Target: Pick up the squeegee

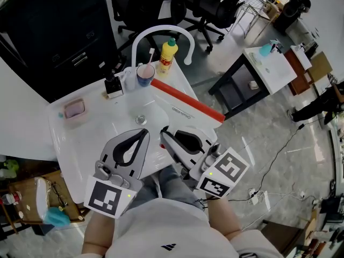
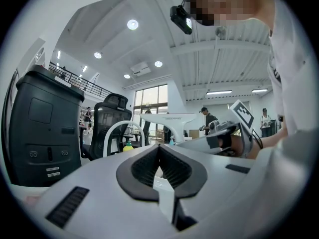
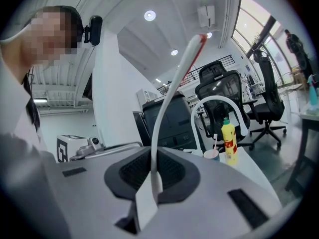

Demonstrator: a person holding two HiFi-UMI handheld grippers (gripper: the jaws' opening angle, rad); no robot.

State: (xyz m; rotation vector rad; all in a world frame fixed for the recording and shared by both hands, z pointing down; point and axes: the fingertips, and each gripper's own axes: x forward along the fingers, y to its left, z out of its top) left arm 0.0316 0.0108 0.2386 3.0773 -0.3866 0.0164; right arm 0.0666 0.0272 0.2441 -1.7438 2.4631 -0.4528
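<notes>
Fingers (image 3: 134, 170) of my right gripper (image 3: 155, 153) pinched on the thin white stem of the squeegee (image 3: 167, 100). It rises out of the jaws and curves up to its red-edged blade, so it looks lifted off the basin. My left gripper (image 2: 159, 147) is just beside it on the left, jaws pressed together on nothing, only white sink showing through the gap. Risks, as I judge them: the grip is narrow and low on a long tool, so the blade end can lever and twist or slide between the pads if I swing fast. The far end could clip the arched white faucet (image 1: 161, 30), or knock the cup (image 1: 145, 75) and the yellow bottle (image 1: 167, 57) at the far rim. The two grippers are close enough to bump each other. The surface is a glossy white sink (image 1: 107, 122), likely slick, with a pink soap dish (image 1: 74, 109) at far left. Room: black cabinet (image 1: 54, 31) far left, office chairs (image 1: 215, 7) behind the sink, white desk (image 1: 271, 69) to the right, polished grey floor (image 1: 269, 128) with cables.
</notes>
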